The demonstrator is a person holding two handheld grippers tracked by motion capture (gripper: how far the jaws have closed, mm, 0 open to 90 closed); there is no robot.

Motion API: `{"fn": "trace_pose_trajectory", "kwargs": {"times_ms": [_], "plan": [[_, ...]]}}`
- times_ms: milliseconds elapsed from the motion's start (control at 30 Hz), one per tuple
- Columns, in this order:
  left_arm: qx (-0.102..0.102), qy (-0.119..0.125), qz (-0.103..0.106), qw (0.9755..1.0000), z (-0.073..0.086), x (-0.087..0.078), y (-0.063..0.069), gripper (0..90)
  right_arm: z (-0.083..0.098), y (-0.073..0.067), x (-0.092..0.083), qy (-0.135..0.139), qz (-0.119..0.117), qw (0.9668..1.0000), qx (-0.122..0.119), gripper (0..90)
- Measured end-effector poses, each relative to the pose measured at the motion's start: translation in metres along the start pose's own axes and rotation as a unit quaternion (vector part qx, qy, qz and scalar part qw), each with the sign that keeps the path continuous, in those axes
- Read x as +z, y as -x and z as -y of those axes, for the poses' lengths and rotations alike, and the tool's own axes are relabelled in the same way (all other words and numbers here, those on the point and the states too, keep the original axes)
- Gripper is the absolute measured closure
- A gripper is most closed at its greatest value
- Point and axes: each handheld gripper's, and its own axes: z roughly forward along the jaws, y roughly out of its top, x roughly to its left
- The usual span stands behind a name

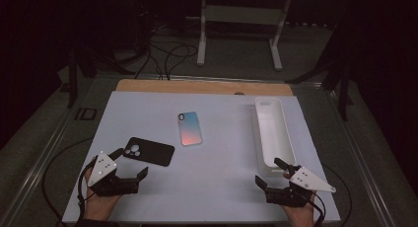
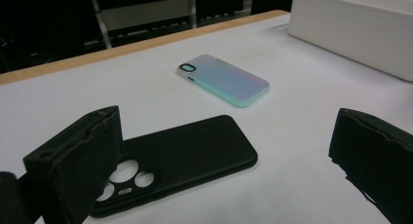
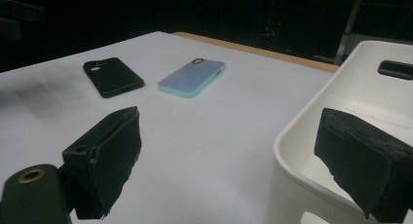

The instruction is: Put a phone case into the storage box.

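Note:
A black phone case [image 1: 149,151] lies back-up on the white tabletop at the left, camera holes toward the near left. A phone case fading from pink to teal [image 1: 190,128] lies in the middle. My left gripper [image 1: 130,163] stands open at the near left, its jaws on either side of the black case's [image 2: 195,146] near end and not touching it; the pastel case [image 2: 226,80] lies beyond. My right gripper [image 1: 270,171] is open at the near right, with one jaw over the near end of the white tray [image 1: 273,138] and nothing between its jaws.
The long white tray [image 3: 302,121] runs front to back along the table's right side. A wooden strip [image 1: 202,86] edges the far side of the table. Behind it stand a white frame [image 1: 241,15] and cables [image 1: 172,54] on the dark floor.

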Motion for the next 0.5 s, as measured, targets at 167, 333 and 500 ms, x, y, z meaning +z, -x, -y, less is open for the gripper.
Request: {"fn": "trace_pose_trajectory", "kwargs": {"times_ms": [167, 333, 500], "plan": [[-0.002, -0.006, -0.002, 1.0, 0.0002, 0.0016, 0.0002, 0.0, -0.0007, 0.002, -0.0022, 0.0, 0.008, 0.9999, 0.009, 9.7], [-0.001, -0.008, -0.001, 1.0, 0.0001, 0.0031, 0.0011, 0.0, -0.0008, 0.0012, -0.0017, -0.003, 0.011, 0.9999, 0.006, 9.7], [-0.003, -0.007, -0.001, 1.0, -0.0002, 0.0029, 0.0012, 0.0, -0.0006, -0.0001, -0.0006, -0.006, 0.011, 0.9999, 0.003, 9.7]]}}
